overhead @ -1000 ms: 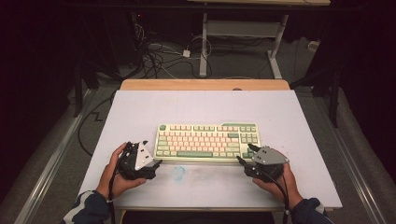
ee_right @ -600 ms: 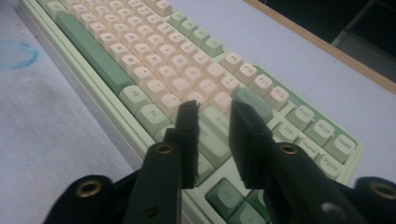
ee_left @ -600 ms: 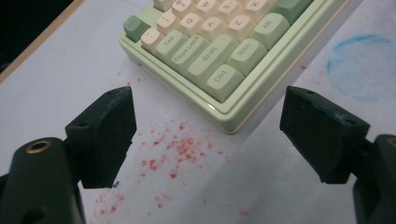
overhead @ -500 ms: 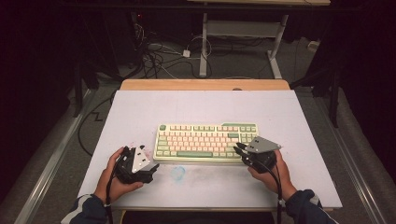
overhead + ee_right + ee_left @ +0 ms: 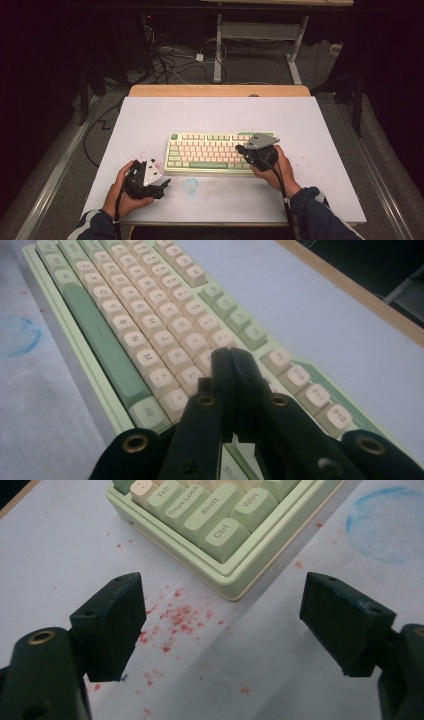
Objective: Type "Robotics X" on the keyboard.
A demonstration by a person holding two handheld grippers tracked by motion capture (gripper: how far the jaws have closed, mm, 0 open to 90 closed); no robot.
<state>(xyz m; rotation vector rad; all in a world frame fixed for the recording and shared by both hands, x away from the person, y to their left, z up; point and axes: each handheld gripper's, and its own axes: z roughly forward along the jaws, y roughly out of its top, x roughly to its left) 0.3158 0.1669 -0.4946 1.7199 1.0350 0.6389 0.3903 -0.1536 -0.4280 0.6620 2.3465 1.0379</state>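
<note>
compared with a second ago, the right gripper [image 5: 244, 149] has been carried from the bare table just off the keyboard's right end up and inward, so that it is now seen in the high view above the right part of the keyboard [image 5: 210, 152]. the left gripper [image 5: 165, 184] has been shifted only slightly, a little nearer the table's front edge, and is held at the keyboard's front left corner. the keyboard itself is found in the same place as before, lying flat near the middle of the white table [image 5: 220, 115], its long side parallel to the front edge.

in the right gripper view the right gripper [image 5: 231, 356] is seen with its jaws pressed together, nothing held between them, and their joined tip is placed over the cream keys [image 5: 150, 320] at the right part of the main block; whether a key is actually touched cannot be told. the green space bar [image 5: 102, 347] is seen to the left of the jaws in that view.

in the left gripper view the left gripper [image 5: 220, 605] is seen with its jaws spread wide and empty. the keyboard's corner [image 5: 235, 582], with the ctrl key [image 5: 223, 537], lies just ahead of the gap between them, apart from both jaws. red specks [image 5: 175, 620] are scattered on the table between the jaws, and a blue ring mark [image 5: 387, 525] is seen beyond the right-hand jaw.

no containers are seen on the table.
</note>
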